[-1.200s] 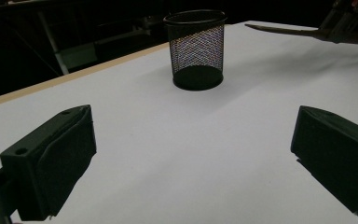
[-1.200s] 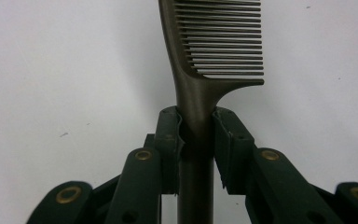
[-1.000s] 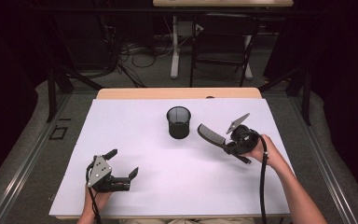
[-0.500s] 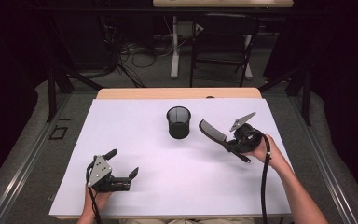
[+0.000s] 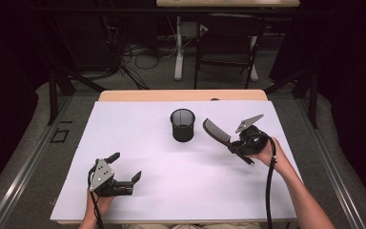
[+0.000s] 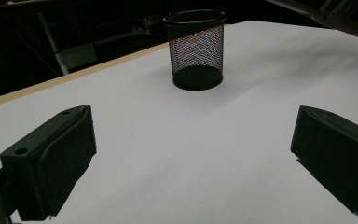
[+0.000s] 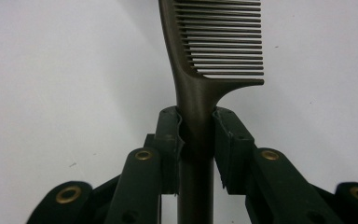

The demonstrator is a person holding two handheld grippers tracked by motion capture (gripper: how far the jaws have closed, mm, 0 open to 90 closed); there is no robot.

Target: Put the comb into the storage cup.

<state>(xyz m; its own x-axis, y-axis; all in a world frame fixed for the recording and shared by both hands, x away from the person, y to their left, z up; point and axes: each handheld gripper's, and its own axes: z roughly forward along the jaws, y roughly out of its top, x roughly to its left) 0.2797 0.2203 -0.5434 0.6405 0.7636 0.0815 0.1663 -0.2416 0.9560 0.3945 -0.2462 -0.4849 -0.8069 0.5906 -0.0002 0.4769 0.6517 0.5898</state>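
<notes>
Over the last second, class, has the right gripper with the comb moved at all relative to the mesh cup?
Yes, slightly. The right gripper has tilted the comb more upright and eased a little toward the person, away from the mesh cup, which stayed put.

Mesh cup (image 5: 182, 125) sole obstacle mid-table; bare white tabletop (image 5: 171, 181) around it, open passage either side.

High overhead view, two close gripper views

– How's the light?
– Bright and even on the white table (image 5: 171, 191), dark beyond it (soft shadows only).
– Sharpness?
– The high view is slightly soft; the comb (image 7: 214, 46) is crisp.
</notes>
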